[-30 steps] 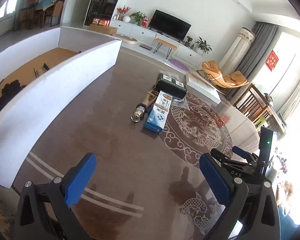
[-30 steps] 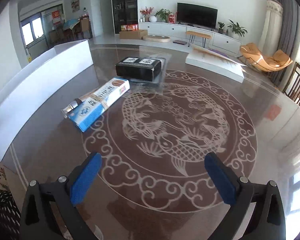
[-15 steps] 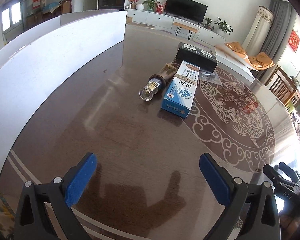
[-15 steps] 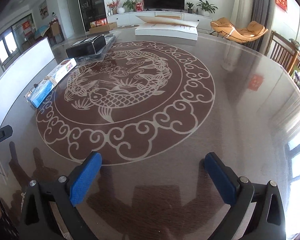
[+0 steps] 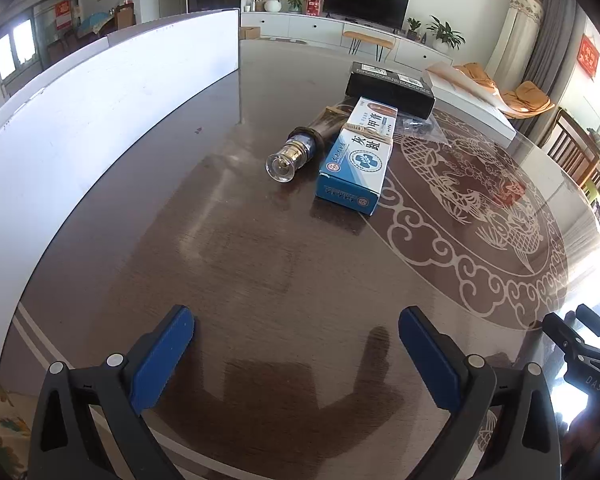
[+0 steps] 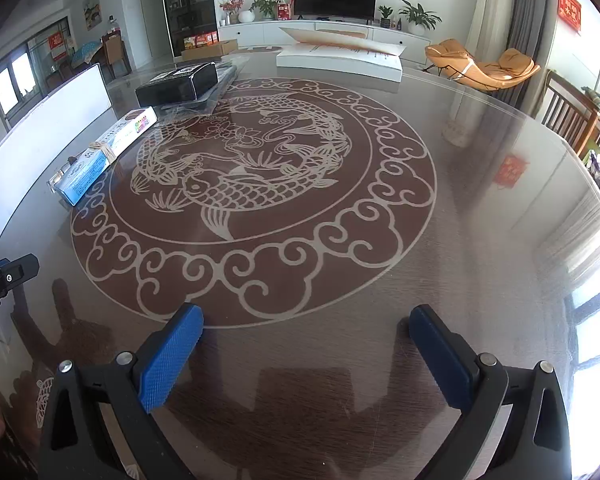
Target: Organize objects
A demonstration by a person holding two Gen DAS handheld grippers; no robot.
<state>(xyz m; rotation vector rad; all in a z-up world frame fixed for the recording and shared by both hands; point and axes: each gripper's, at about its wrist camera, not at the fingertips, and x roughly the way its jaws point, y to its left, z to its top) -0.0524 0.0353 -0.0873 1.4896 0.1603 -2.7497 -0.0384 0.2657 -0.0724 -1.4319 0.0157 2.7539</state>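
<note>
A blue and white medicine box (image 5: 358, 156) lies on the dark round table (image 5: 260, 272), with a bottle (image 5: 300, 148) with a clear cap lying at its left side. A black box (image 5: 390, 88) lies just behind them. The same blue box (image 6: 104, 152) and black box (image 6: 178, 84) show at far left in the right wrist view. My left gripper (image 5: 296, 340) is open and empty, well short of the blue box. My right gripper (image 6: 306, 338) is open and empty over the table's front part.
A tall white board (image 5: 100, 120) stands along the table's left side. A flat white box (image 6: 340, 60) lies at the table's far edge. A clear plastic bag (image 5: 420, 126) lies by the black box. Wooden chairs (image 6: 572, 120) stand at right.
The left gripper has come closer to the blue box and bottle and turned a little right. The right gripper has swung left after turning right, and the boxes are back in its left field.
</note>
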